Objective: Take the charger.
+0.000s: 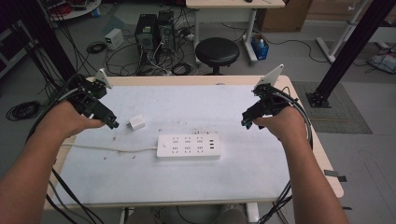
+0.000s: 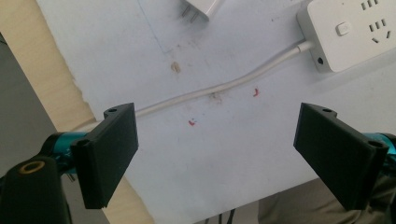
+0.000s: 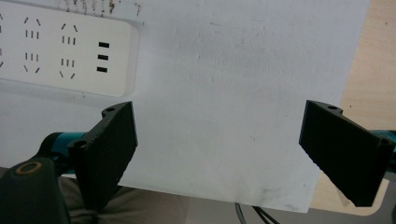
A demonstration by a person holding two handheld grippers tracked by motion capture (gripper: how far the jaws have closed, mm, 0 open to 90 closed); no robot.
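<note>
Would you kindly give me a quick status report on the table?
Left gripper and right gripper open, empty. Charger beside power strip, unplugged. Nothing in the way.

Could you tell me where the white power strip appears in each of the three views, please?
High view: the power strip lies at the middle of the table, its cord running left.
Left gripper view: its switch end sits in the top right corner.
Right gripper view: its slotted end sits in the top left corner.
Shared landmark: the white sheet beneath it.

Plastic on paper, wood beneath

Smooth white plastic power strip [image 2: 359, 28] beyond matt black plastic jaws; below them, matt stained white sheet [image 2: 224, 154] over pale wood table [image 3: 369, 70].
</note>
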